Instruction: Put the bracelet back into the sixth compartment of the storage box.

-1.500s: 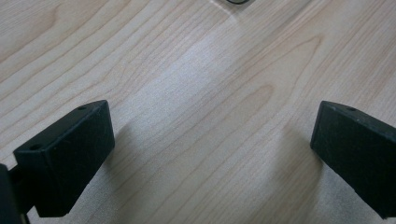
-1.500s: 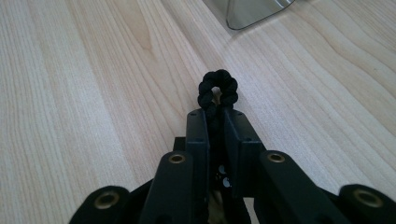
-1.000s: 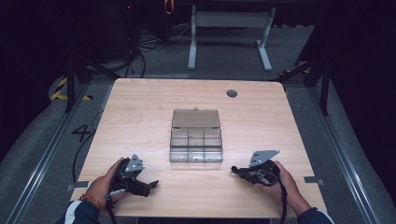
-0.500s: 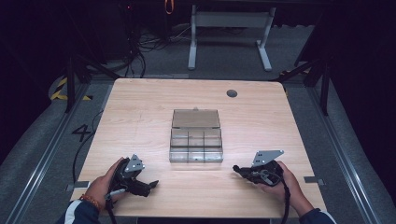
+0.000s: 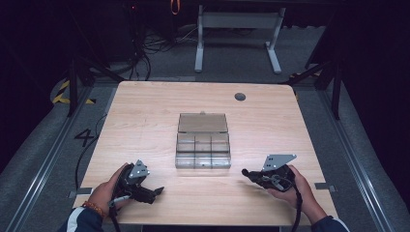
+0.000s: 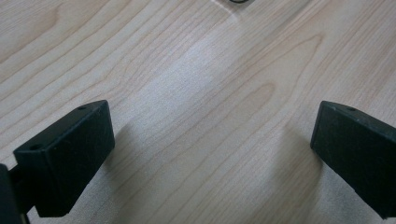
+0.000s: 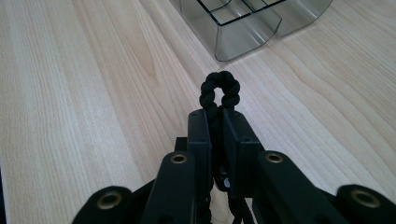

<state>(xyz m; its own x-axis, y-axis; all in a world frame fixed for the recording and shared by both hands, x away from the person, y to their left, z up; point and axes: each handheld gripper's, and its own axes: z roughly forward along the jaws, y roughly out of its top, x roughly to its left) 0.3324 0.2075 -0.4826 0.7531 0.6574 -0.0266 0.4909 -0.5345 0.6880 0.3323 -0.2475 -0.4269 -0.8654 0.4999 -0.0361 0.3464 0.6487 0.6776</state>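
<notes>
**Cord clamped at right, box open at centre**

Wooden table [image 5: 145, 125] stands on a dark floor, with a metal frame [image 5: 237, 29] beyond its far edge and a round grommet [image 5: 240, 96] near that edge.

Change from the earlier frames: the right gripper [image 5: 254, 175] has shifted slightly right and nearer; the left gripper [image 5: 153, 192] and the box are unchanged.

Right gripper: jaws closed on a black braided cord [image 7: 219, 91]. The cord's loop protrudes past the jaw tips, just above the tabletop, near and right of the box's near right corner.

Left gripper [image 6: 210, 140]: jaws spread wide, nothing between them, low over bare wood at the near left.

Box [image 5: 203, 150]: clear plastic, at table centre, lid [image 5: 202, 123] hinged back on the far side. Divided into compartments; any contents cannot be made out.
</notes>
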